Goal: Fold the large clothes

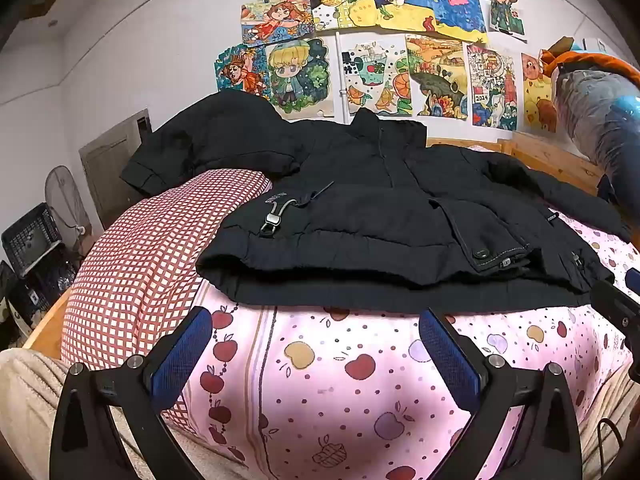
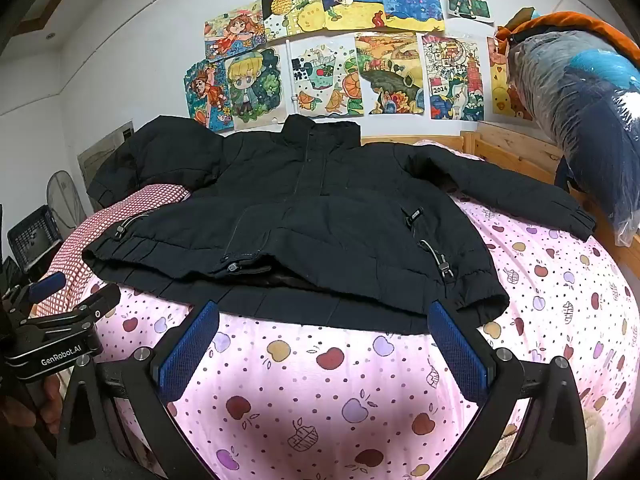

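**Hovering short of the hem, both grippers wide**

Holding both tools over the near edge of the bed, we have nothing gripped: the left gripper (image 1: 316, 340) and the right gripper (image 2: 324, 332) each stand with jaws fully apart above the apple-print sheet (image 2: 320, 380), empty between the blue pads (image 2: 188, 350).

Just beyond them lies the black jacket (image 2: 296, 216), front up, its elastic hem (image 2: 280, 304) along the near edge, collar toward the far edge by the wall. Its left sleeve (image 1: 208, 148) runs up over the red checked pillow (image 1: 132, 260) at the left side; the other sleeve (image 2: 508, 188) reaches toward the right edge, near the wooden bed frame (image 2: 516, 148).

We judge the risks ahead so: the padded hem is thick and doubled, so a shallow bite may catch only the top layer and peel the front open. The pillow under the left side leaves the jacket uneven, and any fold there may come out skewed. Dangling cord toggles (image 2: 442, 264) could snag a pad.
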